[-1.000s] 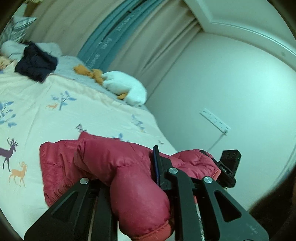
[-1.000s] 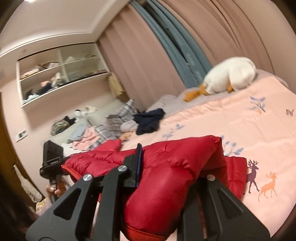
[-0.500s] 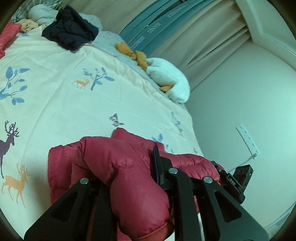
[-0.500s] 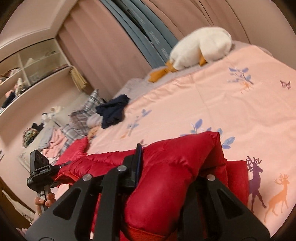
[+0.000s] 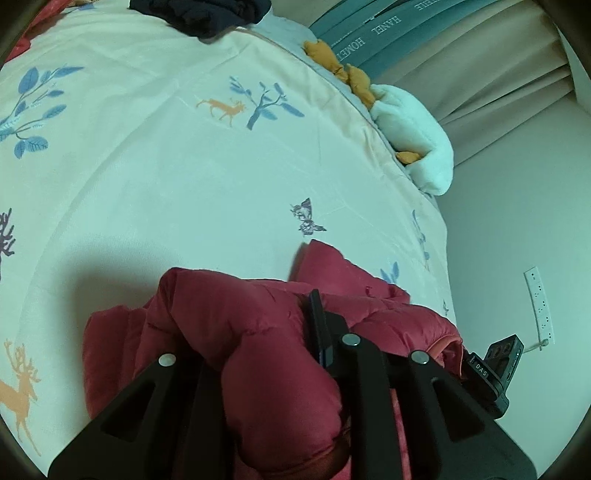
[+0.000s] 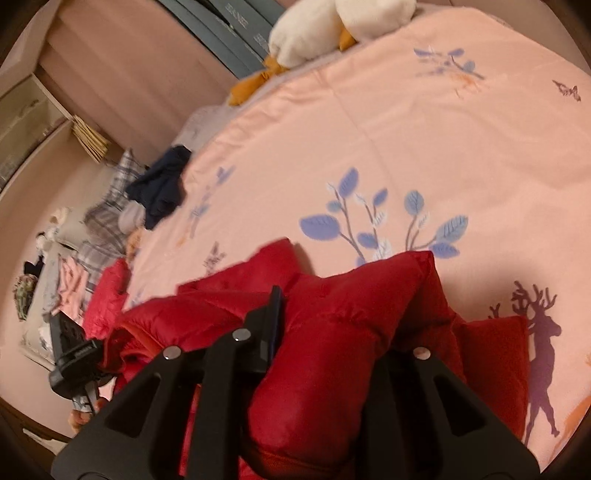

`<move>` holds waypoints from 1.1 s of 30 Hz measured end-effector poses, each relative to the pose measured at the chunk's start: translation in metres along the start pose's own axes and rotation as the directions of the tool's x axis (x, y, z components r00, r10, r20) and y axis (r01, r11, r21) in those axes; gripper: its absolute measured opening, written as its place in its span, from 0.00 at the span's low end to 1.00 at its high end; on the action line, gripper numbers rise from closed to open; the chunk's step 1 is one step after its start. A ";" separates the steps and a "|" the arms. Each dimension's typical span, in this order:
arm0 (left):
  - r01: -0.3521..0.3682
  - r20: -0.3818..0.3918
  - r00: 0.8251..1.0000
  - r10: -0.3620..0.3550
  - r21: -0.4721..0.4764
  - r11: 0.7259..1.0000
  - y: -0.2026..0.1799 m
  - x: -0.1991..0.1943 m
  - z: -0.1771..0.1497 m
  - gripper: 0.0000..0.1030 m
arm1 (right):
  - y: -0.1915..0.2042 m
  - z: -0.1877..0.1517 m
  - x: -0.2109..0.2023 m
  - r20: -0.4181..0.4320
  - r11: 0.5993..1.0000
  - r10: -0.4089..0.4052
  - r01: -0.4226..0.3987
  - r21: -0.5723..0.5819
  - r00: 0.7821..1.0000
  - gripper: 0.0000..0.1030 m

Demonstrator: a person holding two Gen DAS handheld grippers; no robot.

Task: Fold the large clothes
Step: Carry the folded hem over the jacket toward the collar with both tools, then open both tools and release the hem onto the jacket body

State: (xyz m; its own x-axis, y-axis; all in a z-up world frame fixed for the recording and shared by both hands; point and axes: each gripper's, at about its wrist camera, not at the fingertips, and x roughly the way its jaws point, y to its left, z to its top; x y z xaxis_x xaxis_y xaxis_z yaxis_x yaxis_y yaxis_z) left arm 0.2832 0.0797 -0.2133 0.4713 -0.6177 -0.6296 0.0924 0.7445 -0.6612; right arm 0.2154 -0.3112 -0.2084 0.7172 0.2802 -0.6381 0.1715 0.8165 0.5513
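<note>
We counted one red puffer jacket (image 5: 258,332), two grippers, one plush goose (image 6: 332,29), one dark navy garment (image 6: 162,184) and one heap of mixed clothes (image 6: 74,266). The jacket lay bunched at the near edge of the bed (image 5: 166,166), on its deer-print duvet. The left gripper (image 5: 258,354) was clamped on a thick padded fold, its jaws having just eased slightly apart with the fold between them. The right gripper (image 6: 332,354) pinched another fold of the same jacket.

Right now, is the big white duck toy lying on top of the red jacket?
No, the duck toy lies far off by the curtains, apart from the red jacket.
</note>
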 end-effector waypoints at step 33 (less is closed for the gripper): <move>-0.042 0.109 0.994 0.029 0.118 0.992 -0.034 -0.068 -0.006 0.87 | 0.047 -0.016 -0.081 0.156 0.969 -0.092 0.125 -0.215 0.983 0.72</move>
State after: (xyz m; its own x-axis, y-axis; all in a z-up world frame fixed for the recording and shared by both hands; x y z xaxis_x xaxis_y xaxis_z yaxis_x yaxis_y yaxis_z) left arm 0.2430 0.0945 -0.1504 0.5670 -0.5643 -0.6001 0.1753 0.7945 -0.5814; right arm 0.1545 -0.2871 -0.1394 0.7950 0.1216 -0.5943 0.1105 0.9343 0.3390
